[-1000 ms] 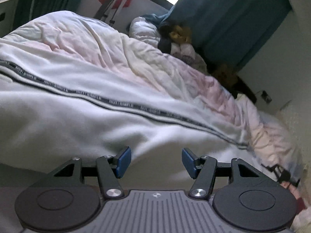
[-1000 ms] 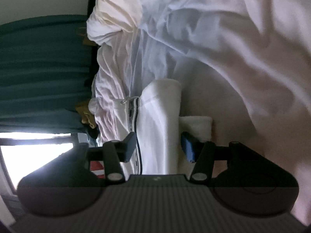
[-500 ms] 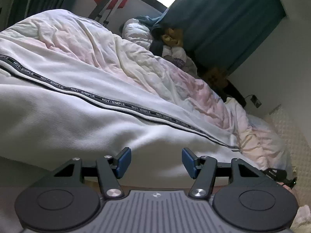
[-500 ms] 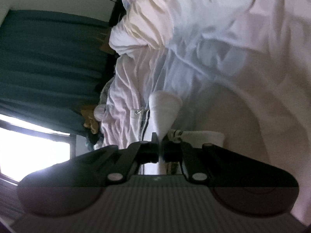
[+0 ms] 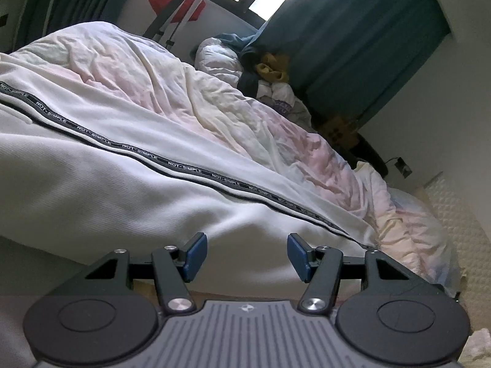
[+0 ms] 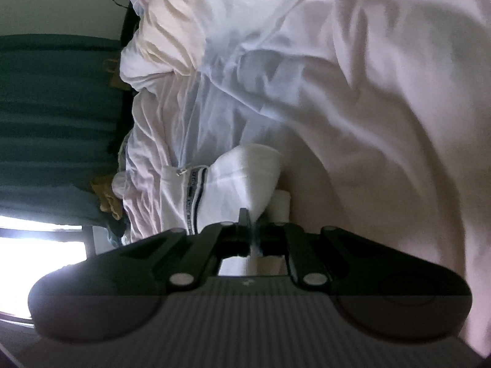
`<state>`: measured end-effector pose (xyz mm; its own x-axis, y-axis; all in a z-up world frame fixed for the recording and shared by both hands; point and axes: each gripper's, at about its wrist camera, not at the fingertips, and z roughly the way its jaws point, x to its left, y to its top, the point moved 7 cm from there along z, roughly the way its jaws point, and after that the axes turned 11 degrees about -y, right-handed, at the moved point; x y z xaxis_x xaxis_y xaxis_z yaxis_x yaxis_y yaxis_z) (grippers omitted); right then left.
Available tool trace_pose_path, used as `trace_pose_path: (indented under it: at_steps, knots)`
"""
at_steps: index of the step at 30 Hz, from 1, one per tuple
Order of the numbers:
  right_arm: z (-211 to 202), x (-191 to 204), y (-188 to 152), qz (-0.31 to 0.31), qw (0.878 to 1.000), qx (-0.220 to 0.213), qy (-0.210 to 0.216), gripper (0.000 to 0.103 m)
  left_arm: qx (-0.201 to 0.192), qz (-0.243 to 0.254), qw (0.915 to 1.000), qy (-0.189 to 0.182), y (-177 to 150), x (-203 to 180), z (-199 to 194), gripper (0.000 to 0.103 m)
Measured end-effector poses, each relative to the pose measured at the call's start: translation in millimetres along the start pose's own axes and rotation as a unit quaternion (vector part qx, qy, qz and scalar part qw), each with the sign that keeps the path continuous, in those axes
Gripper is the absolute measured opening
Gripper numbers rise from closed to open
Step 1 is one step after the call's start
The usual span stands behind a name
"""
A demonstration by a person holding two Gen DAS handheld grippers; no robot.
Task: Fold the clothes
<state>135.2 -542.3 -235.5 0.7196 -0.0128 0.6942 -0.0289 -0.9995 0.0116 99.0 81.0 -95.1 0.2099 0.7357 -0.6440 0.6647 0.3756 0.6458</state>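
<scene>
The right tool [image 6: 250, 230] was clamped on a fold of the white knit garment with a dark lettered stripe [image 6: 239, 184] at lower centre; the left tool [image 5: 244, 257] stood half-open, empty, before the garment [image 5: 122, 190] on the bed's rumpled pale duvet [image 5: 190, 98]. Lifting slowly should keep the fold even.

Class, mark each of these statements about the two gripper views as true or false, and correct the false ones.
1. The right gripper is shut on the white garment. True.
2. The left gripper is shut on the garment. False: its jaws stand open with nothing pinched between them.
3. The garment's dark stripe carries printed words. True.
4. The curtain is red. False: it is dark teal.
5. The garment lies on a rumpled quilt. True.
</scene>
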Motion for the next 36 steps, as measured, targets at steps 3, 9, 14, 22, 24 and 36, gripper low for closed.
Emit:
trace_pose_path:
  at_steps: [3, 9, 14, 22, 24, 36]
  knots:
    - [-4, 2, -3, -0.004, 1.000, 0.003, -0.005, 0.012, -0.001, -0.002, 1.0000, 0.001, -1, 1, -1, 0.060]
    - [-1, -4, -16, 0.007, 0.999, 0.039, -0.017, 0.066, 0.004, 0.000, 0.9999, 0.010, -3, 4, 1, 0.060]
    - [13, 2, -21, -0.001, 0.998, 0.057, -0.014, 0.066, 0.007, 0.001, 0.9998, 0.020, -5, 6, 4, 0.060]
    - [43, 22, -13, -0.009, 0.999, 0.037, 0.021, 0.067, -0.002, -0.004, 0.9994, 0.034, -3, 10, 9, 0.060]
    - [48, 25, -11, -0.011, 0.999, 0.032, 0.033, 0.066, -0.004, -0.003, 0.9993, 0.037, -3, 11, 11, 0.060]
    - [53, 45, -10, -0.065, 0.996, 0.027, 0.060, 0.047, -0.001, 0.022, 0.9977, 0.063, -1, 9, 26, 0.060]
